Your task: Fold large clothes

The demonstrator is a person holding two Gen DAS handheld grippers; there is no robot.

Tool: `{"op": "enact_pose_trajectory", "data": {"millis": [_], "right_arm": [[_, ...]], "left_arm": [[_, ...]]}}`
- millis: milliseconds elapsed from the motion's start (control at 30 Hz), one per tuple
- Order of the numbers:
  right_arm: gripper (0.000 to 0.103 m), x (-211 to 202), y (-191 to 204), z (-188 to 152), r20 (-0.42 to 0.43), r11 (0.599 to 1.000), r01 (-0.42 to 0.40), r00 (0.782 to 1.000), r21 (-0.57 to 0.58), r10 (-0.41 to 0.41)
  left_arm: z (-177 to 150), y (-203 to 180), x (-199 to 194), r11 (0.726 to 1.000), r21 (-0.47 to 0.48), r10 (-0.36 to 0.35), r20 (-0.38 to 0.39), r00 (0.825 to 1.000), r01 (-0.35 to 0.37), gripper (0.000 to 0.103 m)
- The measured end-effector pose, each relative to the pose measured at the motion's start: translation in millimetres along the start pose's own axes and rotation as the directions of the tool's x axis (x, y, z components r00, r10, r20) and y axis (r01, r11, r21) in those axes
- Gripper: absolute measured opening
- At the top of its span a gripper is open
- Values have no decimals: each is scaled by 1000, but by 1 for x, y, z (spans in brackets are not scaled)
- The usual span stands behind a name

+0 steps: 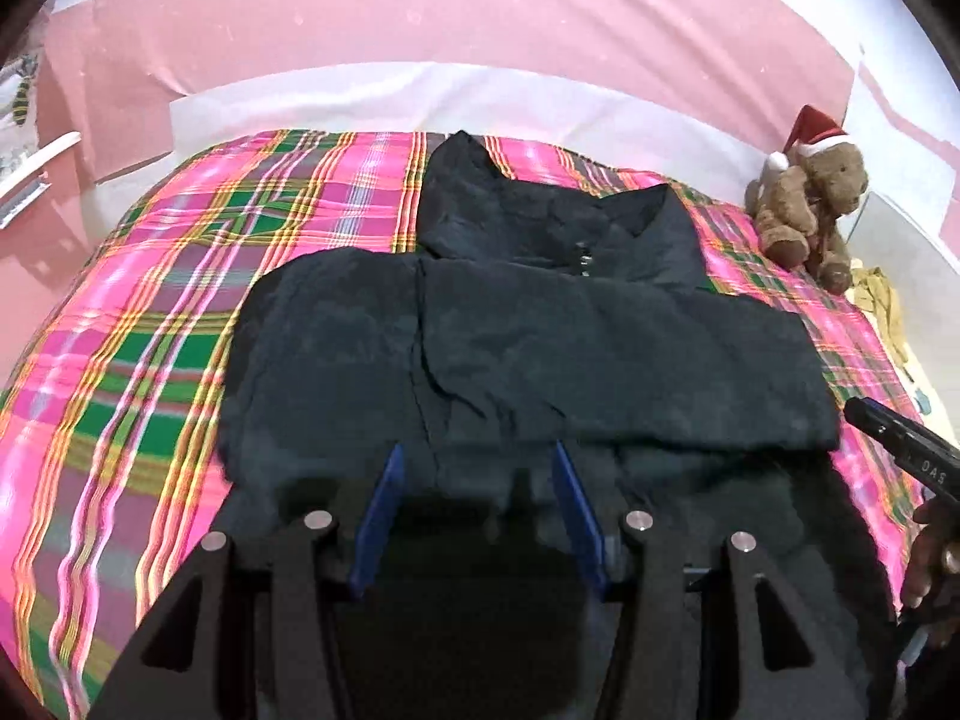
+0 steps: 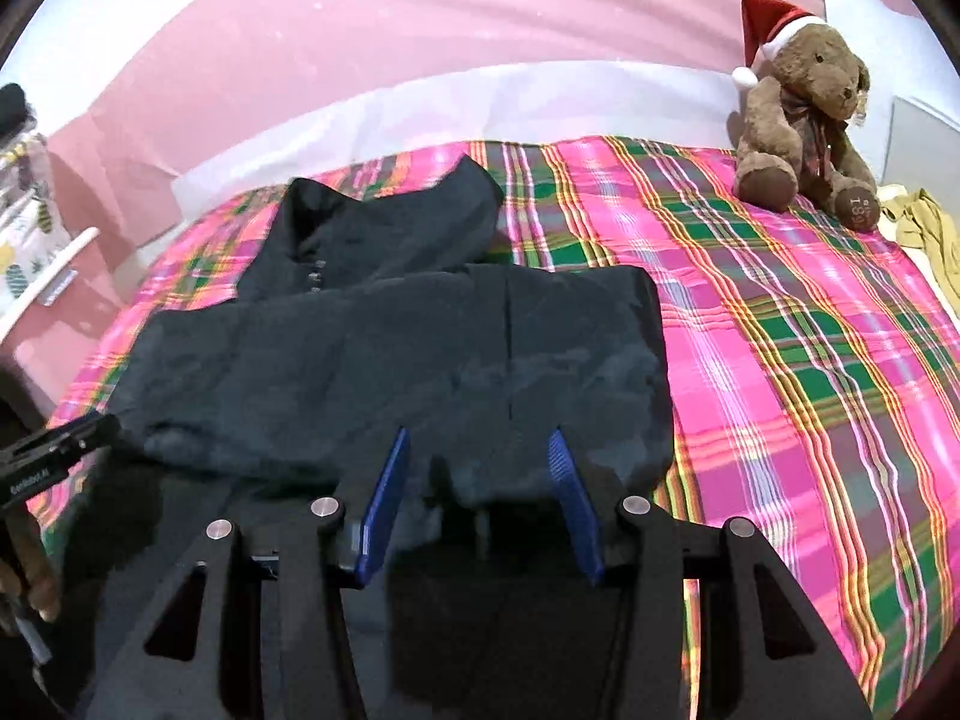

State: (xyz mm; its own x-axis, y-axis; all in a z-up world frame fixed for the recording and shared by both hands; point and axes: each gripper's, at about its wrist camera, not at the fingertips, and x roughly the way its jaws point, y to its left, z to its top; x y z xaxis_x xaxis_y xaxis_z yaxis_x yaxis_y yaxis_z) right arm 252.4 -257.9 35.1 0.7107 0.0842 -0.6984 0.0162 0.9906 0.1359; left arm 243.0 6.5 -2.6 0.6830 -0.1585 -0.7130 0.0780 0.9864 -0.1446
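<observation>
Nearby, teddy bear (image 2: 804, 114), plaid bedspread (image 2: 780, 312), dark shirt (image 1: 510, 336)

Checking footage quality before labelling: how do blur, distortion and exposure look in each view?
Left wrist view: strong fisheye bending, plaid bedspread smeared, dark shirt underexposed, folds faint. Right wrist view: same curvature, teddy bear fairly sharp, shirt murky.
</observation>
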Motion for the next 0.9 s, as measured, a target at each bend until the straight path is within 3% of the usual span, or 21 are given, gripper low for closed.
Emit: {"op": "enact_pose_trajectory", "data": {"millis": [200,467,900], "right_arm": [[50,-38,20,-11,9,999,-29,1000,-22,29],[53,-71,37,-19,38,995,-77,996,-62,80],[53,-82,53,-8,64,990,-101,992,-98,107]], "left_arm": [[-18,-9,-53,1000,-13,-11,37,999,11,54],[-30,-12,-96,999,-34,26,65,998,-24,54],[-26,-21,-109,1000,-17,12,81,997,-11,54]]}}
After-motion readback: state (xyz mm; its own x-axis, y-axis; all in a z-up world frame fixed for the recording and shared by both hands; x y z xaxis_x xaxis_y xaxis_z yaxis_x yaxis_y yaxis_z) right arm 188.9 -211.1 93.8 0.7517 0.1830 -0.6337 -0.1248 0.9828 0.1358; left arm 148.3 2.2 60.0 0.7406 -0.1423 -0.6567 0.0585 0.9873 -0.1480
